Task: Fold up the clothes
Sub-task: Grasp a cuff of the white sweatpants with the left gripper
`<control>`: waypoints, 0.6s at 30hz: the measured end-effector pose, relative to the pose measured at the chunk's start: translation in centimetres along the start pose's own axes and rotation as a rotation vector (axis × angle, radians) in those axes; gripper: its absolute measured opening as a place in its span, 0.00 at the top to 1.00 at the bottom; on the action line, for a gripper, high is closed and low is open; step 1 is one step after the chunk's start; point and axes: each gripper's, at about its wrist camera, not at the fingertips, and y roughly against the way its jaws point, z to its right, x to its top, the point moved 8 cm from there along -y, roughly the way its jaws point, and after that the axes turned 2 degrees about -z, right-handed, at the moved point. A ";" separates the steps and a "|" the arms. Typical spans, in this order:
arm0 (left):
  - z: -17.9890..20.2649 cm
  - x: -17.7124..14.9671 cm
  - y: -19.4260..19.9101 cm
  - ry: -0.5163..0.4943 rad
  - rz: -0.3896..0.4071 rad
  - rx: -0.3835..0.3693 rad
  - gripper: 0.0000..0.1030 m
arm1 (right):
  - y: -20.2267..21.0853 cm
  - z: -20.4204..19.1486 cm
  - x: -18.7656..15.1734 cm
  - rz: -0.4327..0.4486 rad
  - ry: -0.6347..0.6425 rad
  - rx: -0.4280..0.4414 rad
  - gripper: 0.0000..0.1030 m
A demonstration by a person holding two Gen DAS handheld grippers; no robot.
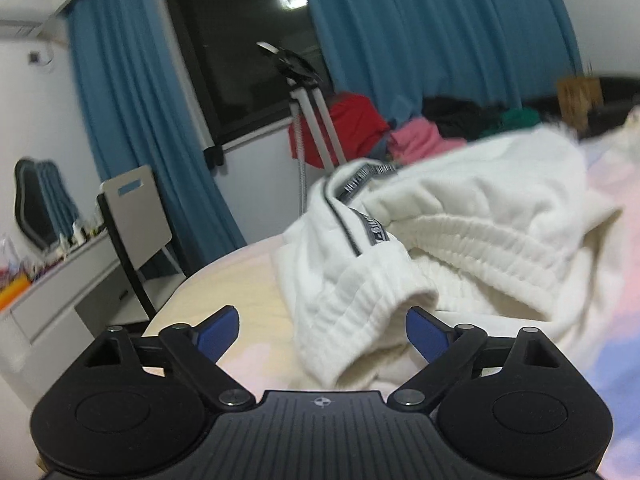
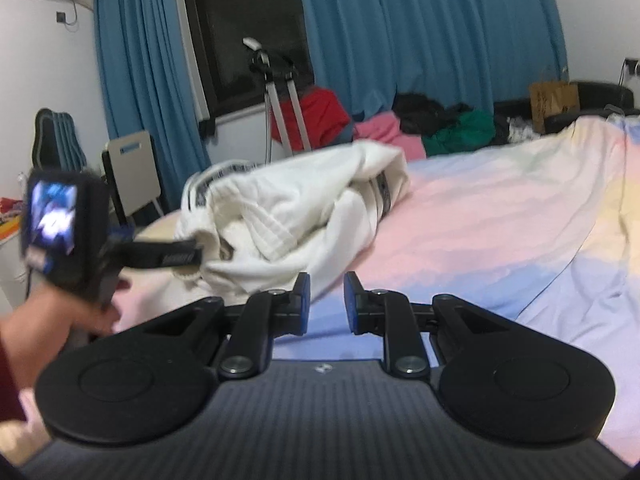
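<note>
A crumpled white garment (image 1: 460, 216) with ribbed cuffs and a black-lettered band lies on the pastel bed sheet (image 1: 248, 280). My left gripper (image 1: 322, 330) stands open and wide. A ribbed cuff of the garment lies between its blue pads (image 1: 218, 332), which do not press on it. In the right wrist view the same garment (image 2: 288, 204) sits left of centre on the sheet (image 2: 480, 220). My right gripper (image 2: 327, 304) is just in front of it, its jaws a narrow gap apart with nothing between them. A hand (image 2: 48, 320) holds the left gripper (image 2: 188, 258) against the garment's left end.
Red, pink, black and green clothes (image 2: 400, 124) are piled at the bed's far edge under blue curtains. A steamer stand (image 2: 280, 100), a grey chair (image 1: 136, 216) and a cluttered desk (image 1: 48, 280) are on the left. A brown paper bag (image 2: 554, 104) is at far right.
</note>
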 end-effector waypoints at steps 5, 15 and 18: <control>-0.4 2.1 -2.1 0.056 0.108 0.030 0.37 | -3.4 0.5 -1.6 -0.042 -0.014 0.018 0.79; -6.9 7.4 5.2 0.318 0.265 -0.012 0.91 | -4.0 2.4 -0.8 0.083 -0.090 -0.002 0.79; -8.5 8.8 10.4 0.353 0.320 -0.072 0.92 | -3.0 2.4 -0.1 0.129 -0.092 -0.006 0.79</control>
